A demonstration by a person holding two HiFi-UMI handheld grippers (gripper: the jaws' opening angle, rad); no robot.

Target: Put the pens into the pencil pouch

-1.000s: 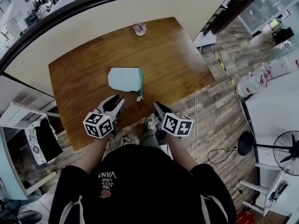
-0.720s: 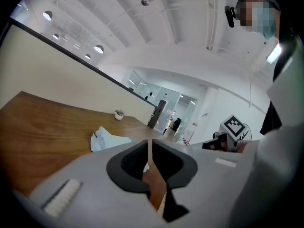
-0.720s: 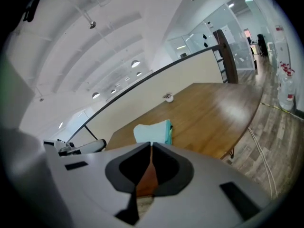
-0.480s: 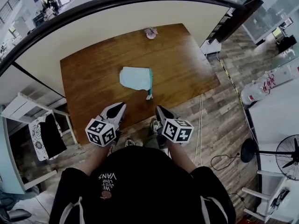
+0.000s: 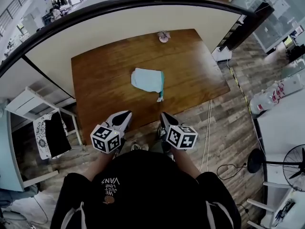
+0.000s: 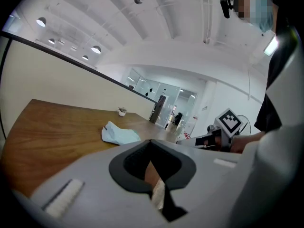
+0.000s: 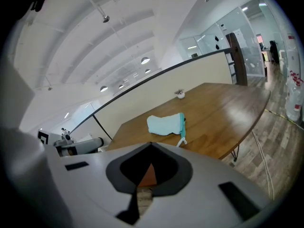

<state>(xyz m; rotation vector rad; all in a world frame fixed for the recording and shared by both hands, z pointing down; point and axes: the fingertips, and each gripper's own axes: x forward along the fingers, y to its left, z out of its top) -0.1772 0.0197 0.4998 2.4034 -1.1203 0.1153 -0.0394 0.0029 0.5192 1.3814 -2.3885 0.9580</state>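
Lying flat at mid-table, nearer the near edge, the pencil pouch (image 5: 148,79) has its zip end and pull cord turned toward the right edge. No pen shows on the table (image 5: 105,75). The left gripper (image 5: 125,116) and right gripper (image 5: 164,117) are clenched empty off the near edge, presumably because nothing remains to load.

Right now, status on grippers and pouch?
Left gripper shut, empty. Right gripper shut, empty. Both off the table near edge. Pencil pouch mid-table, no pens visible. Nothing between.
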